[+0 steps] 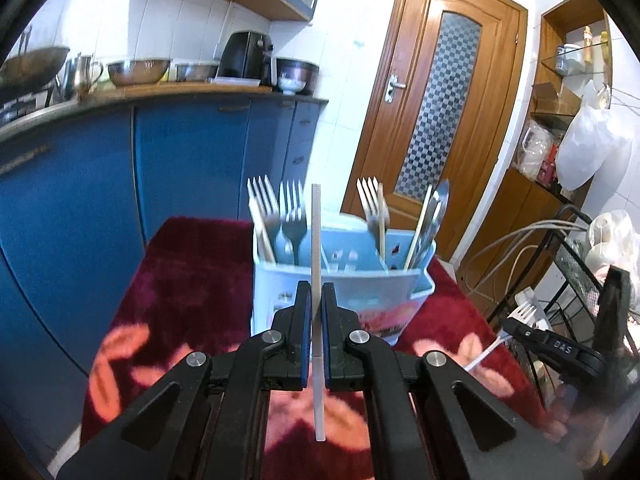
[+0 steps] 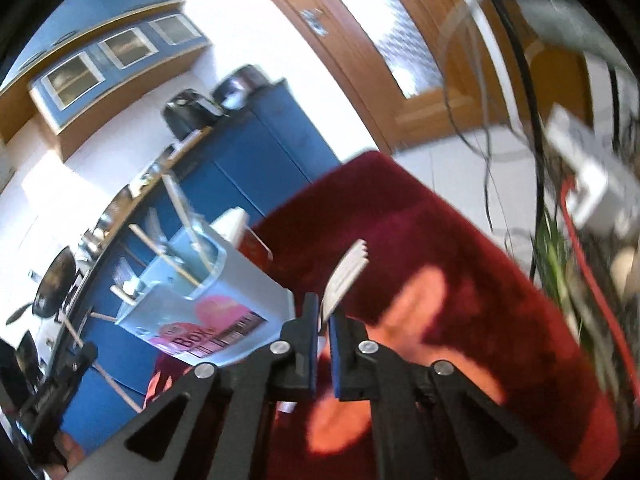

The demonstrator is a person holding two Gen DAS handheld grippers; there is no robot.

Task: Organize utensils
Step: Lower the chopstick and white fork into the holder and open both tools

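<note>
Utensils are in both grippers. The left gripper [image 1: 316,300] has its blue-padded fingers [image 1: 305,320] closed on a thin, flat, pale wooden stick [image 1: 316,240], seen edge-on and standing upright, its top rising above the fingers and its lower end hanging below them. The right gripper [image 2: 323,316] has its fingers [image 2: 310,320] pinched on a white plastic fork [image 2: 343,276] near the neck, tines pointing up and away, slightly tilted to the right; in the left wrist view the same fork [image 1: 524,314] shows at the right edge with its handle trailing down.

Just beyond the stick stands a pale blue plastic cutlery caddy [image 1: 360,296] with divided compartments and a pink label on its front. Its left compartment holds several forks [image 1: 276,216], tines up, white and grey; the right one holds another white fork [image 1: 370,200], a pale wooden stick and a steel utensil [image 1: 434,216], all leaning. The caddy sits on a desk covered by a dark red plush cloth with orange-pink flowers [image 1: 192,280].

Behind are blue kitchen cabinets [image 1: 188,160] and a brown wooden door with patterned glass [image 1: 444,92].
</note>
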